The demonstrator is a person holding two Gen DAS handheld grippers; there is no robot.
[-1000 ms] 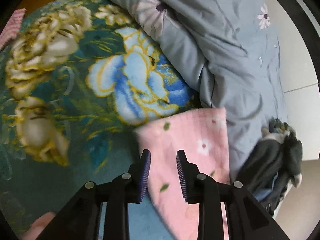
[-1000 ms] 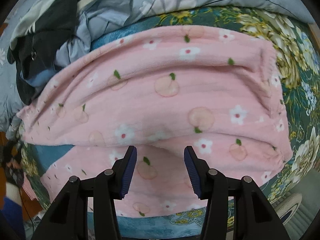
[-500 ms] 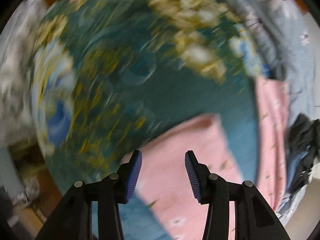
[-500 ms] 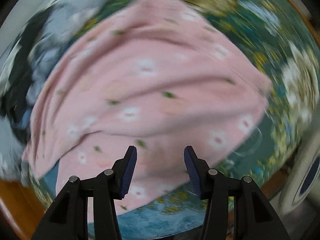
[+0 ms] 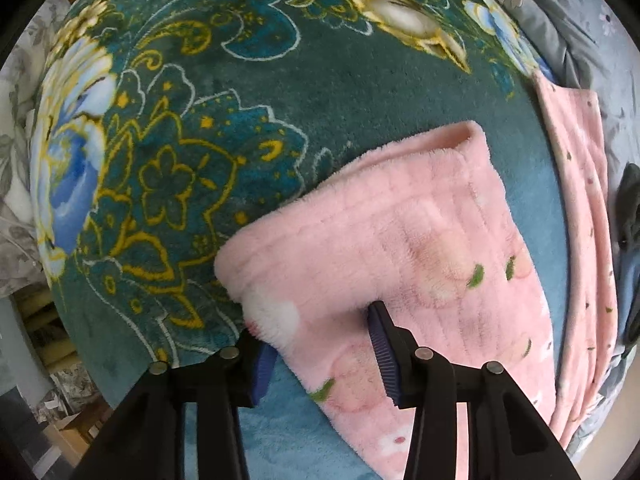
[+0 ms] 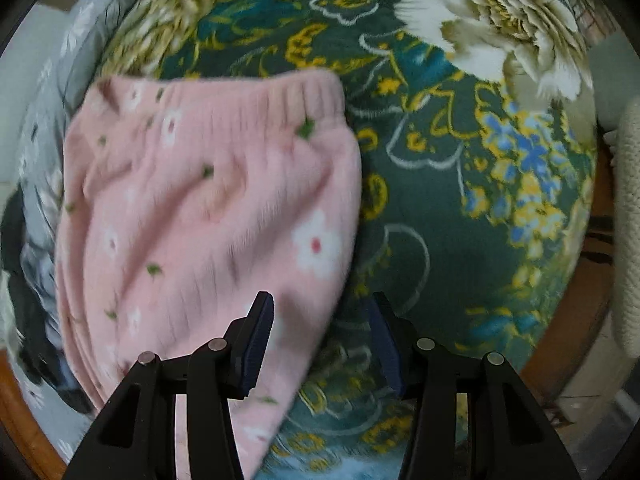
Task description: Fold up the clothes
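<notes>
- Where a dark green floral blanket [image 5: 320,80] covers the bed, pink fleece pyjama trousers [image 5: 420,248] lie folded on it.
- Left tool [image 5: 320,344] gapes, its tips straddling the trousers' near corner.
- Right tool [image 6: 320,332] is spread over their right edge.
- Grey flowered quilt [image 5: 580,20] lies far right; dark clothes [image 5: 630,248] sit beyond.

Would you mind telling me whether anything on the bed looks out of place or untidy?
Mostly tidy: the pink fleece garment lies flat on the green floral blanket. One thing stands out: a dark heap of clothes lies crumpled at the bed's edge, beside the grey duvet, unfolded.
</notes>
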